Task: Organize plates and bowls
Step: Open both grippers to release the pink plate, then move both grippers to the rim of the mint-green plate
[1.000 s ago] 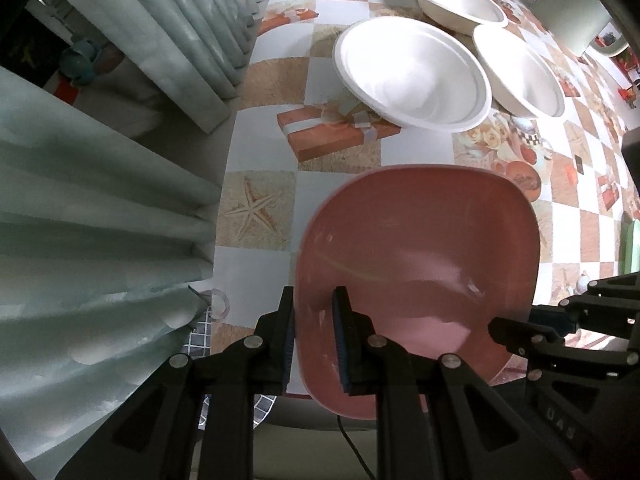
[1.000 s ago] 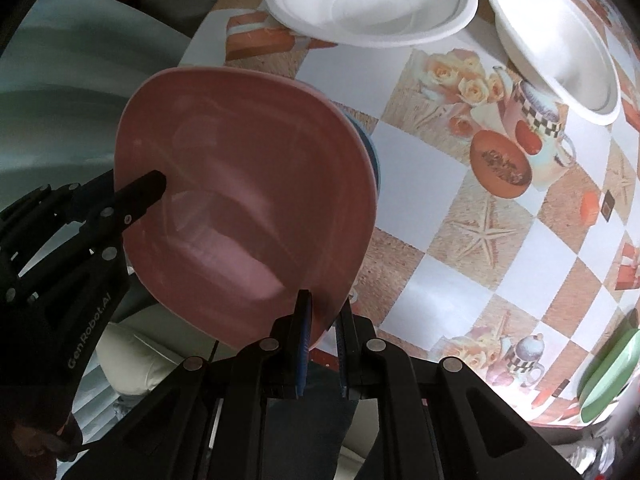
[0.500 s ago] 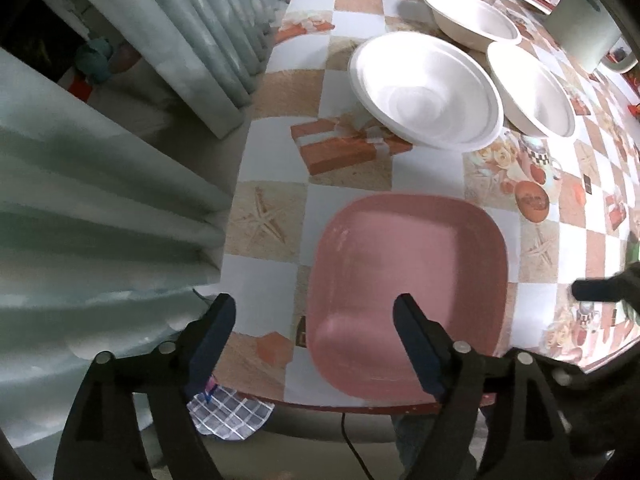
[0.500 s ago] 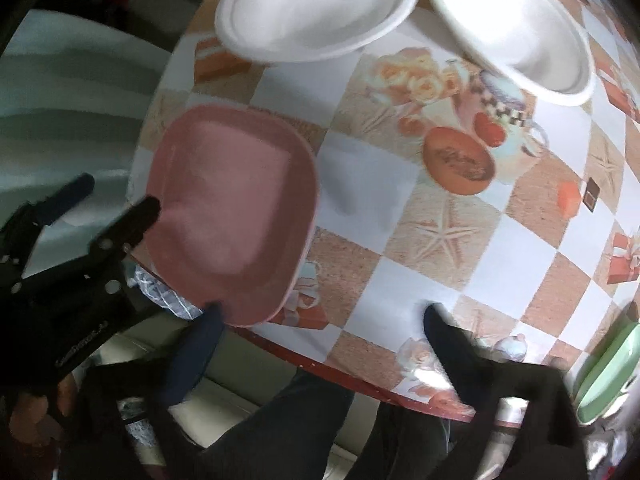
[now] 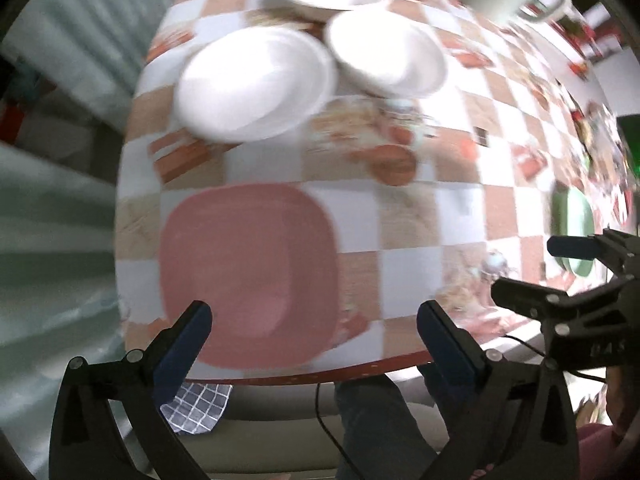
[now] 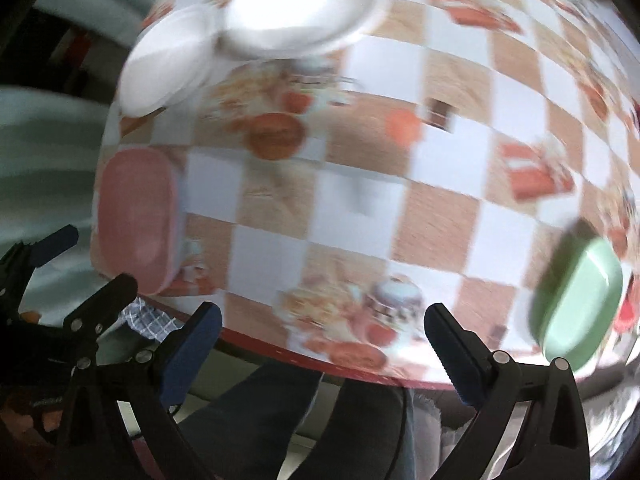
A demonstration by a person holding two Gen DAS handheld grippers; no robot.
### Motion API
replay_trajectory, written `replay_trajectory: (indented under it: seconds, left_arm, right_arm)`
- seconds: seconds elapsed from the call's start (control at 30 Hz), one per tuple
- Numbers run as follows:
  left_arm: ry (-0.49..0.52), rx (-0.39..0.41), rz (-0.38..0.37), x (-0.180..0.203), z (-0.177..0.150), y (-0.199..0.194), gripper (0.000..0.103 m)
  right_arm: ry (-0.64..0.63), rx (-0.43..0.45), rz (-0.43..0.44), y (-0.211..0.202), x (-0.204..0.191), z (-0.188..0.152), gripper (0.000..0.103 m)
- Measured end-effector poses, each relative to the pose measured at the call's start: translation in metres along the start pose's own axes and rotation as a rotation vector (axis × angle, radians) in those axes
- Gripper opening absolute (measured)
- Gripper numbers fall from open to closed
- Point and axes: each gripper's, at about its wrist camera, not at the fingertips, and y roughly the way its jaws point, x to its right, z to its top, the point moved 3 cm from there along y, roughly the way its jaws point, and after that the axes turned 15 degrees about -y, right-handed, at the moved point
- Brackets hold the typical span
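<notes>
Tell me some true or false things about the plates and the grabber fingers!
1. The pink plate lies flat on the table. True.
2. The left gripper is squeezing the pink plate. False: its fingers are spread wide, holding nothing.
3. A green plate sits near the table's right edge. True.
4. The right gripper holds a white bowl. False: it is open and empty; the white bowls sit farther back.

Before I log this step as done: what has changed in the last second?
Both grippers let go of the pink plate: a second ago each was shut on its rim, holding it tilted above the table. It now lies flat near the table's edge. The left gripper and right gripper have pulled back, jaws wide. The white bowls and green plate stayed put.
</notes>
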Motion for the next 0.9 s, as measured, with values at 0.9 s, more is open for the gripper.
replay_trajectory:
  seconds: [0.9]
  left_arm:
    - [0.338, -0.046, 0.055, 0.146, -0.002, 0.017, 0.102]
  right_arm:
    - [0.332, 0.079, 0.044, -0.020, 0.108, -0.073, 0.102]
